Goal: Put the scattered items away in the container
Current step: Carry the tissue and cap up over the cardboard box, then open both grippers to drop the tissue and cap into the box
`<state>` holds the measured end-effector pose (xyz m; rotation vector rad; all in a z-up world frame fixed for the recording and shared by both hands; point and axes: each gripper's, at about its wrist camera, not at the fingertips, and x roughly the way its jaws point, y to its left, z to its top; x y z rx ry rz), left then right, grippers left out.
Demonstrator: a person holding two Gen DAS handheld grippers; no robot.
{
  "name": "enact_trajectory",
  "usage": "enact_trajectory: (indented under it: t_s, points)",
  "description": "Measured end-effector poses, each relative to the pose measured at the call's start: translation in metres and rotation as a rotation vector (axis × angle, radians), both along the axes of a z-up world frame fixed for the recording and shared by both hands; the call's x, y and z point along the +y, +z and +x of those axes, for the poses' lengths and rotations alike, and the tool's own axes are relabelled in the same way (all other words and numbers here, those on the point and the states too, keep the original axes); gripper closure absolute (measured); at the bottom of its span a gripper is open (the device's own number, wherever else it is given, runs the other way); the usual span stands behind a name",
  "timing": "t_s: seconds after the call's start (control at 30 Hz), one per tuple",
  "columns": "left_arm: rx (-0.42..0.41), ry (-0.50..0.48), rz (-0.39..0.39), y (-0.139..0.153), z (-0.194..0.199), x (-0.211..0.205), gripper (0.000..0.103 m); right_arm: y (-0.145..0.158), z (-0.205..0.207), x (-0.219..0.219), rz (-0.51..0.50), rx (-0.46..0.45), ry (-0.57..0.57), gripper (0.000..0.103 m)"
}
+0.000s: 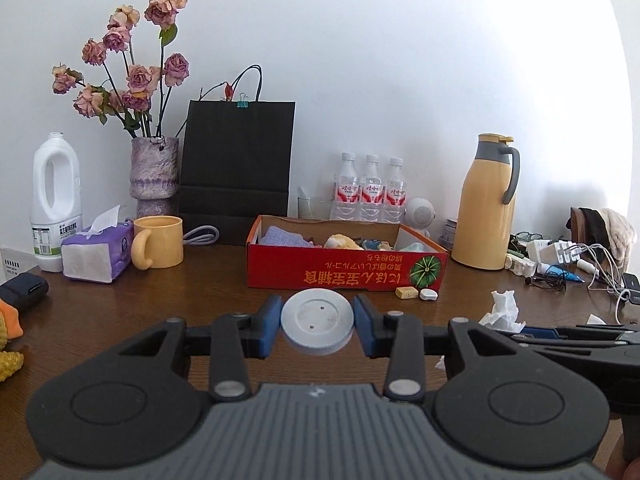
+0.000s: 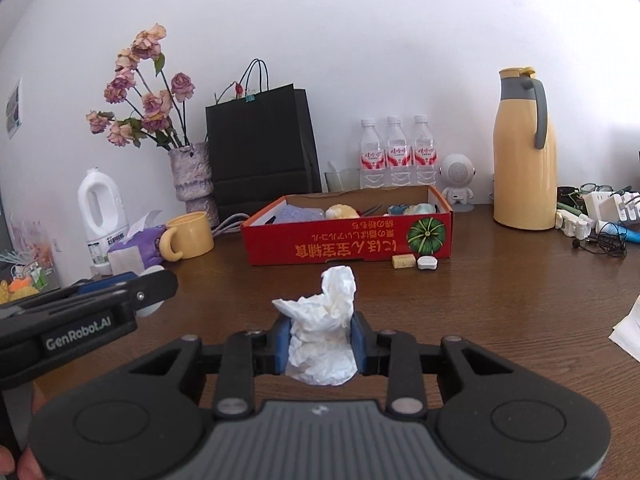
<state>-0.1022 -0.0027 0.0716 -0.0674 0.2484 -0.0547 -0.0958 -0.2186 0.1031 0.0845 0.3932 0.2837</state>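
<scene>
Now both loaded: left gripper (image 1: 317, 326) pinches white disc (image 1: 317, 326), right gripper (image 2: 320, 342) clamps crumpled tissue (image 2: 325, 334); I clear the red box (image 1: 344, 274) wall at frame centre before releasing.

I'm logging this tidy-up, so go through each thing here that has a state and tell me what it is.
Left gripper: shut on a round grey disc.
Right gripper: shut on a crumpled tissue.
Red box: open-topped, partly filled.
White jug: cap off.
Yellow flask: lid closed.
Three water bottles: capped.
Black bag: upright.
</scene>
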Motion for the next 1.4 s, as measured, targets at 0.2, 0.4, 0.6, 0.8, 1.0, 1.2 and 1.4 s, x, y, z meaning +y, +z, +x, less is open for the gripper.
enact_trajectory:
  t_s: [0.2,0.4,0.6,0.8,1.0,1.2,1.4]
  points:
    - [0.005,0.031,-0.014,0.012,0.047,0.006,0.063,0.015,0.043,-0.009,0.003,-0.032,-0.01,0.073]
    - [-0.022,0.015,0.041,0.038,0.142,-0.007,0.062,0.045,0.143,-0.009,0.03,-0.063,-0.019,0.072]
    - [-0.082,0.046,0.064,0.069,0.242,-0.013,0.062,0.083,0.251,0.001,0.035,-0.119,-0.033,0.072]
    - [0.041,0.029,0.057,0.077,0.325,0.001,0.062,0.1,0.331,-0.012,-0.04,0.016,-0.026,0.071]
    - [0.491,-0.106,-0.069,0.072,0.415,0.019,0.063,0.099,0.429,-0.031,-0.093,0.35,0.016,0.071]
    - [0.743,-0.167,0.059,0.046,0.454,0.006,0.062,0.055,0.489,-0.03,-0.096,0.677,-0.011,0.071]
    - [0.931,-0.131,0.052,0.004,0.475,-0.001,0.062,0.02,0.513,-0.005,-0.183,0.864,-0.013,0.065]
